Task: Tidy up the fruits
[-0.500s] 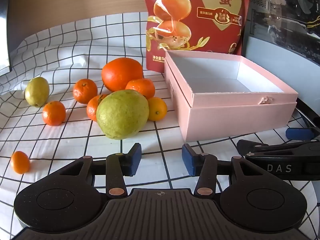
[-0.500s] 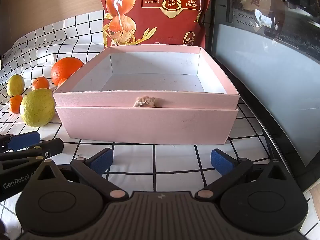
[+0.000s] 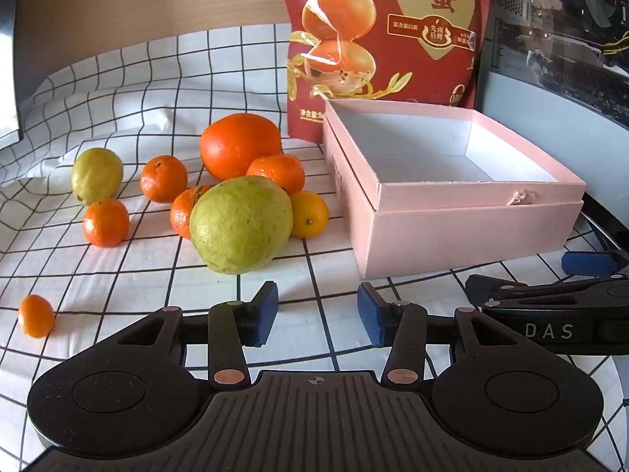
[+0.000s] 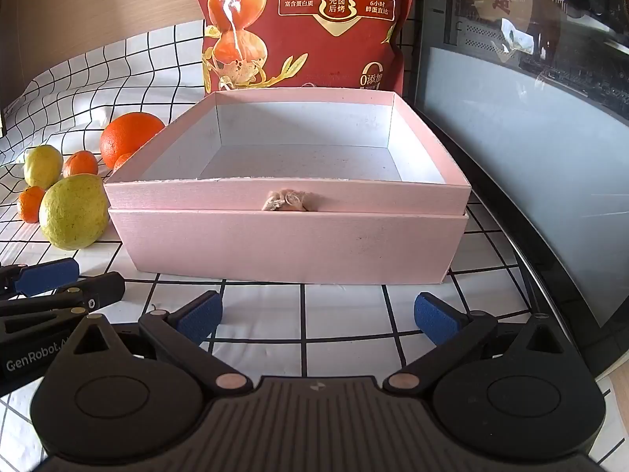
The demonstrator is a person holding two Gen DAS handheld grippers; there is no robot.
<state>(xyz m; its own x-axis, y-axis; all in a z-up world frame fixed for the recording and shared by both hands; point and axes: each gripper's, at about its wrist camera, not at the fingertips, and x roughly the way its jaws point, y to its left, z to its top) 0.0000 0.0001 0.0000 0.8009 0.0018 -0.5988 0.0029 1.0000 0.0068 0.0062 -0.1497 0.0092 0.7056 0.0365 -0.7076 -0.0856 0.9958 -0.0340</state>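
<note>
Beside box (image 3: 464, 232): two guavas (image 3: 240, 225).

wooden wall (image 3: 118, 4), grid tablecloth (image 3: 98, 267), sunlit, glass panel (image 4: 530, 126)

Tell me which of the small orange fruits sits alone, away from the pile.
The tiny orange fruit at the far left on the checked cloth, nearest the camera; the other small ones cluster around the big green fruit.

You're at a home desk: a checked cloth (image 3: 118, 90) covers it, a red snack bag (image 3: 385, 39) stands against the wood-panelled wall (image 3: 137, 0), and a glass-sided computer case (image 4: 530, 78) sits alongside.
</note>
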